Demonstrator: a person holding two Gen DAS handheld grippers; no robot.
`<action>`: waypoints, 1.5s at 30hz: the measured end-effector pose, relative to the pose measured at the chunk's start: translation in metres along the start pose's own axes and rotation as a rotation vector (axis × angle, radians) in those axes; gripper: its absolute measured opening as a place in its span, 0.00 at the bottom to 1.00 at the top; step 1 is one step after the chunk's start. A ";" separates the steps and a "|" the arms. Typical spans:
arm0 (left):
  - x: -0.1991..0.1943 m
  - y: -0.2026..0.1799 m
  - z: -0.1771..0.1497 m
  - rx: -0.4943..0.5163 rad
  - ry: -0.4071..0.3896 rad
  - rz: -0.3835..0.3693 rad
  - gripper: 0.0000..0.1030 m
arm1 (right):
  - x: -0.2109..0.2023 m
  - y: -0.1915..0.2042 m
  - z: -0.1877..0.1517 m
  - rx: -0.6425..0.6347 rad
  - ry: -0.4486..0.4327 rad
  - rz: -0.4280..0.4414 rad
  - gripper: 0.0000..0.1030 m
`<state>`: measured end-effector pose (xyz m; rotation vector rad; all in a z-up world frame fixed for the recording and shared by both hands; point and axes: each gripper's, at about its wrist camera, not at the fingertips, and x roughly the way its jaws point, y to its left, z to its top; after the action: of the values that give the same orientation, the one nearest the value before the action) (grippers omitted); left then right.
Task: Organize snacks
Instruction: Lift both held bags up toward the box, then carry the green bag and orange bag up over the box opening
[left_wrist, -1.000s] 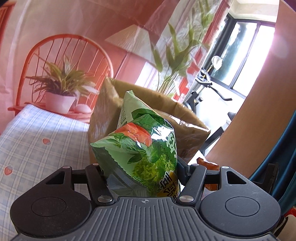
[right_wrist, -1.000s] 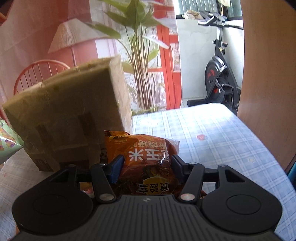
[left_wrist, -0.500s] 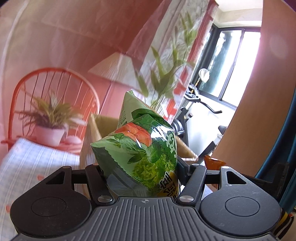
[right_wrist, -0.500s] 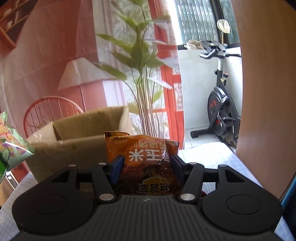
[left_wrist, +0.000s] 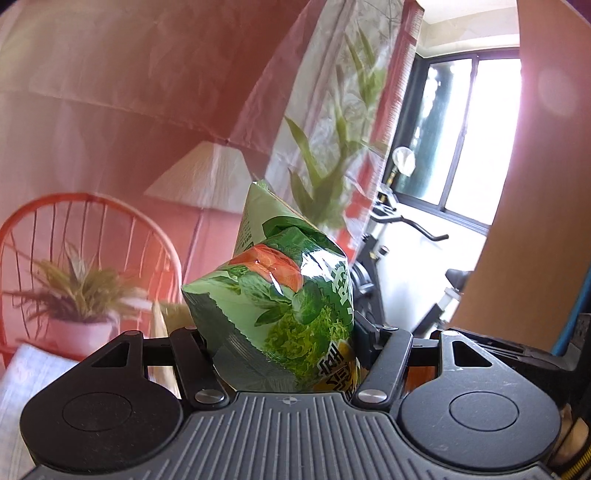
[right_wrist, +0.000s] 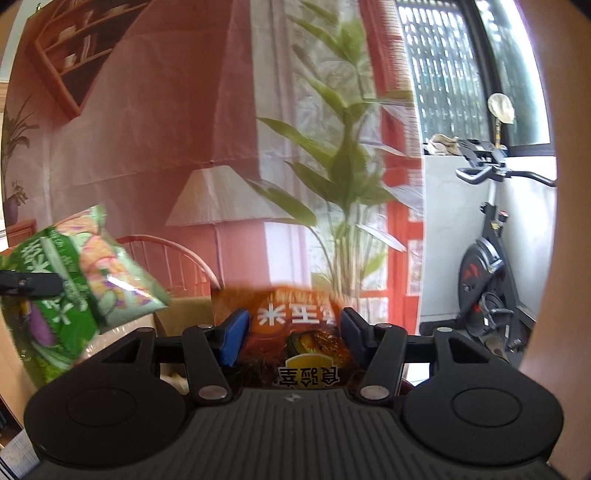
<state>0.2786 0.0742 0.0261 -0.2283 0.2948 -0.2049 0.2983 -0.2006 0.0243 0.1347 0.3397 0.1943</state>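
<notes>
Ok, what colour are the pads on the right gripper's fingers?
Blue. The pads clamp the orange snack bag; the right wrist view shows them best.

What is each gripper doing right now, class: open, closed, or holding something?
Left gripper: closed on the green snack bag.
Right gripper: closed on the orange snack bag.

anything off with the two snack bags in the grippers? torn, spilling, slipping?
Nothing stands out. The green snack bag sits puffed and sealed in the left gripper; the orange snack bag is clamped in the right gripper, print upside down, edges motion-blurred. No tears or spills visible.
</notes>
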 end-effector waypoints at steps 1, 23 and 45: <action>0.008 0.000 0.003 0.003 0.001 0.002 0.65 | 0.010 0.002 0.003 0.008 0.009 0.012 0.35; 0.054 0.026 -0.002 -0.012 0.093 0.047 0.65 | -0.003 0.008 -0.077 0.026 0.202 0.060 0.47; 0.051 0.019 -0.005 0.042 0.086 0.048 0.65 | 0.028 0.032 -0.201 0.122 0.615 0.124 0.76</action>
<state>0.3285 0.0795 0.0035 -0.1708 0.3811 -0.1731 0.2499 -0.1435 -0.1668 0.2163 0.9580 0.3375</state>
